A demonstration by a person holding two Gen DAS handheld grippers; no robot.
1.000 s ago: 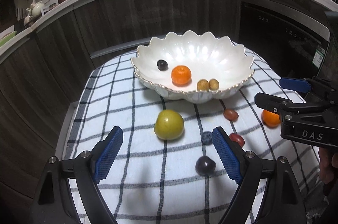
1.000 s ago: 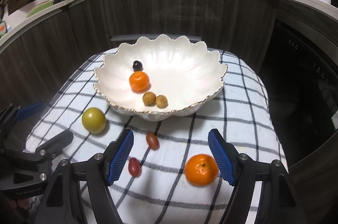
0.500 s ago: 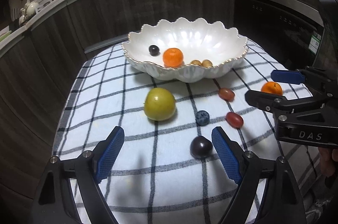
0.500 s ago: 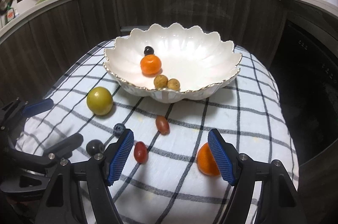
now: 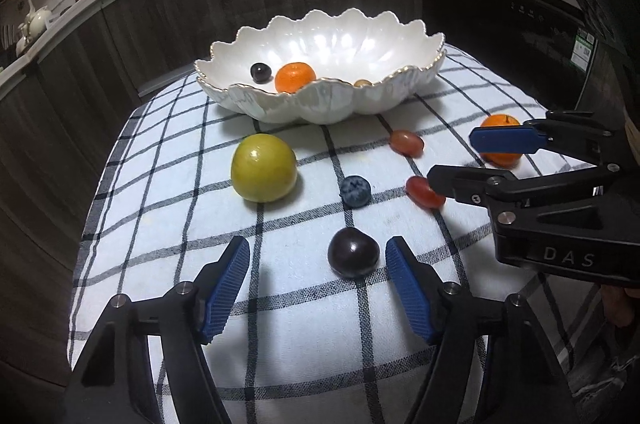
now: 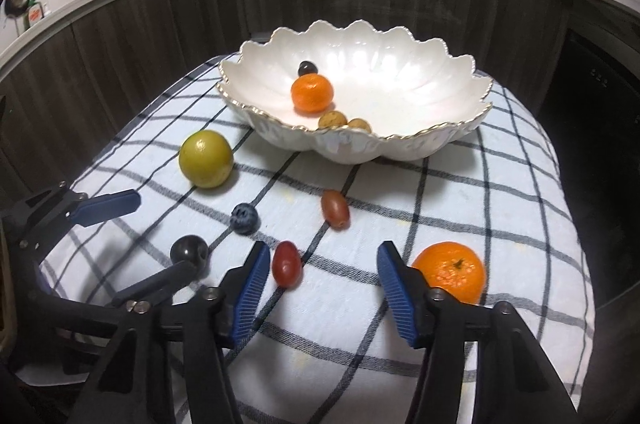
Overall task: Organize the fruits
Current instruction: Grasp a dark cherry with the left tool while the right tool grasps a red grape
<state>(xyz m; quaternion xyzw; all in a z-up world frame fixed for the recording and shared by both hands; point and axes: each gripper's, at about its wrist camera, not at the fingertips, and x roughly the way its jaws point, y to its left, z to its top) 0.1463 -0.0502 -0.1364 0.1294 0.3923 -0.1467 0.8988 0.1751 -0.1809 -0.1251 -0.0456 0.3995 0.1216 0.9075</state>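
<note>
White scalloped bowl [image 5: 320, 48] hides most of the two small brown fruits [image 6: 332, 119] behind its near rim in the left view. Left tongs [image 5: 318, 264] are closing around a dark plum [image 5: 353, 252], not yet touching. Right tongs [image 6: 320, 274] are closing, a red grape [image 6: 286, 267] just inside the left pad, the orange [image 6: 450, 272] outside. Checked cloth [image 5: 160, 184] covers the counter; dark wood cabinets [image 6: 160, 24] stand behind.
</note>
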